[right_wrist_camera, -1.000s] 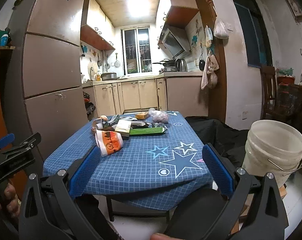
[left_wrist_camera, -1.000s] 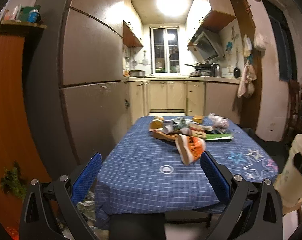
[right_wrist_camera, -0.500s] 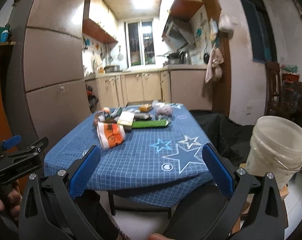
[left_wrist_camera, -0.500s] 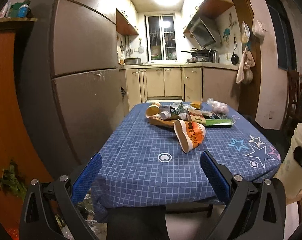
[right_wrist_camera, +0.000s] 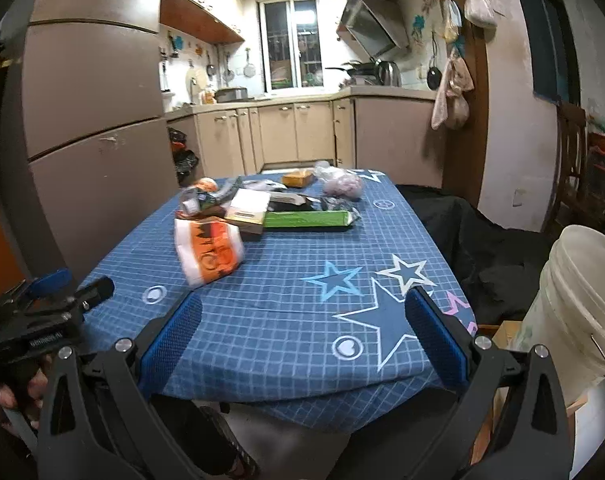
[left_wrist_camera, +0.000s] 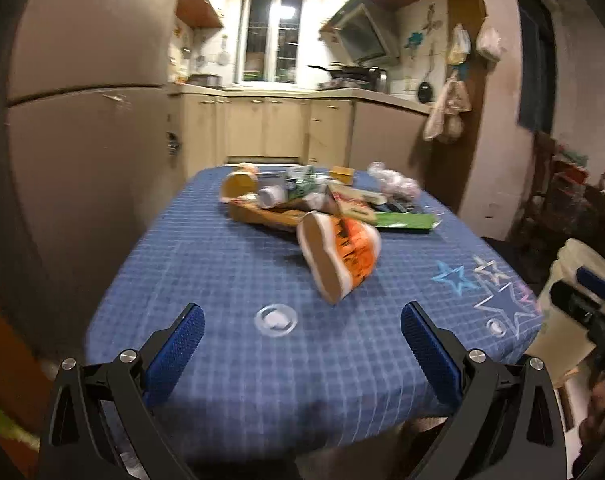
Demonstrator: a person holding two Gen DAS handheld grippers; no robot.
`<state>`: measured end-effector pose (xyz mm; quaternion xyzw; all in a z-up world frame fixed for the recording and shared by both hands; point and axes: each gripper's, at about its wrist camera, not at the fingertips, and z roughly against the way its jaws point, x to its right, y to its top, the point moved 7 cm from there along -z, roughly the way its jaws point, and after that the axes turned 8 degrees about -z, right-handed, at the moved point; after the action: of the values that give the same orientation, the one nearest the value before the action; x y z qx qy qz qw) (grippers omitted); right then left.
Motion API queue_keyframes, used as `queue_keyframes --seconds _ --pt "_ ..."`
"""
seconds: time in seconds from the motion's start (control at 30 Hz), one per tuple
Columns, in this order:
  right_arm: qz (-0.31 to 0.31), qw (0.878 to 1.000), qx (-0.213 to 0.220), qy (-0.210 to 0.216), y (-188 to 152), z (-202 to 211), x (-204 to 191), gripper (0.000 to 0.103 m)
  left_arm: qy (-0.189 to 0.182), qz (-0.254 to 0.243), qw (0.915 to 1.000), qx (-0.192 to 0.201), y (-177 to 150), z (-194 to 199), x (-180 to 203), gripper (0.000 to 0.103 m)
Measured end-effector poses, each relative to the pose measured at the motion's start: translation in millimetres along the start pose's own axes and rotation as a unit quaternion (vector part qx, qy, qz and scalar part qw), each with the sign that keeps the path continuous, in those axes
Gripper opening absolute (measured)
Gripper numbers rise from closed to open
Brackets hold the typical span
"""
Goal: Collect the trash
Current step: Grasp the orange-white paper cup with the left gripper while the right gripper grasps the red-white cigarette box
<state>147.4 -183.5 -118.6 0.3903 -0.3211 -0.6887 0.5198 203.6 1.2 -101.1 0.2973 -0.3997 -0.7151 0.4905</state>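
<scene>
Left wrist view: the left gripper [left_wrist_camera: 302,336] hangs wide open and empty at the table's [left_wrist_camera: 230,376] near edge. The orange-and-white wrapper [left_wrist_camera: 342,258] lies at about one o'clock from it, nearest piece of the trash pile [left_wrist_camera: 318,200] at twelve. It looks light and crumpled; a one-sided pinch could shove it away.

Right wrist view: the right gripper [right_wrist_camera: 302,328] also gapes wide, holding nothing. The wrapper [right_wrist_camera: 208,250] sits at eleven o'clock, well apart; the white bucket [right_wrist_camera: 574,304] stands off the table at three o'clock. A fast swing there could clip its rim.
</scene>
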Motion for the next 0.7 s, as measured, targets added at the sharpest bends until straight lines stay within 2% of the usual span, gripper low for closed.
queue_keyframes --seconds 0.1,0.3,0.4,0.5,0.57,0.7 --pt "-0.02 1.0 -0.018 -0.004 3.6 -17.7 10.5 0.098 -0.06 0.0 0.9982 -0.002 12.5 -32.6 2.6 0.098" --pt "-0.022 0.999 -0.044 -0.016 1.1 -44.2 22.9 0.098 -0.109 0.018 0.9935 -0.027 27.0 -101.5 5.6 0.098" --pt "-0.028 0.998 -0.053 -0.019 2.0 -54.9 30.4 0.098 -0.129 0.03 0.9896 -0.055 25.6 -135.3 5.1 0.097" --pt "-0.044 0.997 -0.061 -0.023 4.6 -64.4 41.4 0.098 -0.155 0.051 0.9837 -0.075 19.6 -150.2 1.0 0.081" --pt "-0.052 0.996 -0.068 -0.02 6.7 -70.6 45.8 0.098 -0.177 0.067 0.978 -0.087 17.7 -157.6 2.7 0.06" --pt "-0.059 0.995 -0.075 0.0 14.7 -80.1 47.1 0.089 -0.205 0.07 0.9717 -0.093 15.8 -159.6 10.5 0.04"
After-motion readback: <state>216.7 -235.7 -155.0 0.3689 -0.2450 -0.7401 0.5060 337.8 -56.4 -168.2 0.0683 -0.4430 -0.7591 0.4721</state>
